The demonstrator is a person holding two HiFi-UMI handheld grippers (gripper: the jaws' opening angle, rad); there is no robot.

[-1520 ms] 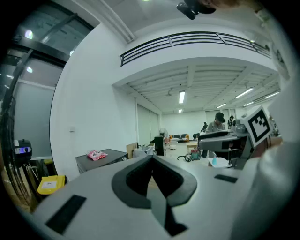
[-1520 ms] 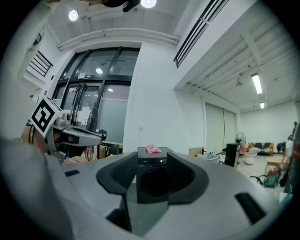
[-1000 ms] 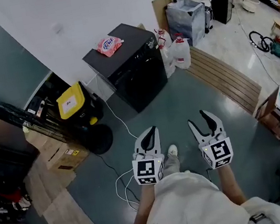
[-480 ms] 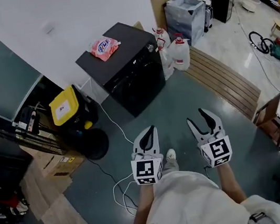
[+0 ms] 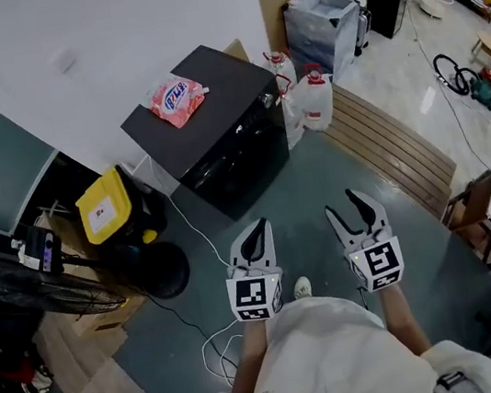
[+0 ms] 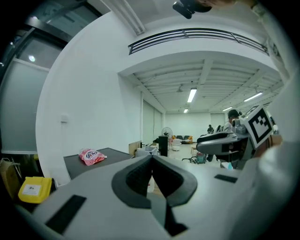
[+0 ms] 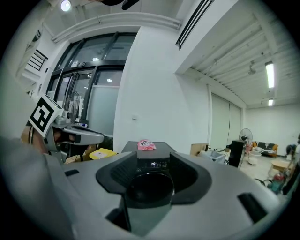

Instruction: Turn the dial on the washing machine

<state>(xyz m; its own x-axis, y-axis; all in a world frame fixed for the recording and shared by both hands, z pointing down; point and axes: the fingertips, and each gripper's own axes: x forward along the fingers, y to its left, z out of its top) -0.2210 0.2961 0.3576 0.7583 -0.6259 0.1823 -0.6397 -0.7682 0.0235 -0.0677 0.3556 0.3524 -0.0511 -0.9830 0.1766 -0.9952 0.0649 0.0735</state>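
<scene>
Grey-green floor (image 5: 341, 156) runs from where I stand to a white wall (image 5: 151, 20), and the washing machine (image 5: 217, 140) sits against that wall: a black box with a pink packet (image 5: 175, 95) on its lid and white jugs (image 5: 317, 93) at its right flank. Its front faces down and to the right in the head view, roughly toward me.

Both tongs are held out level in front of the body, well apart from the machine. The left gripper (image 5: 254, 233) has its jaws pressed together tip to tip with nothing in them – its own view confirms that (image 6: 151, 159). The right gripper (image 5: 357, 209) shows a clear gap between its curved jaws, also empty.

The relation that matters is bearing. From the head view the machine lies ahead and somewhat left of both tongs, the left one being the closer in the picture. But the right gripper view frames the front squarely between its jaws (image 7: 153, 159) – round door (image 7: 151, 187) low, lit control strip (image 7: 152, 164) just above. The left gripper view has only the lid and packet (image 6: 92, 156) off to its left side.

I can't pick out the dial itself at this range. I judge it sits on that strip, which runs along the top front edge, so a straight advance with the right tongs looks best.
</scene>
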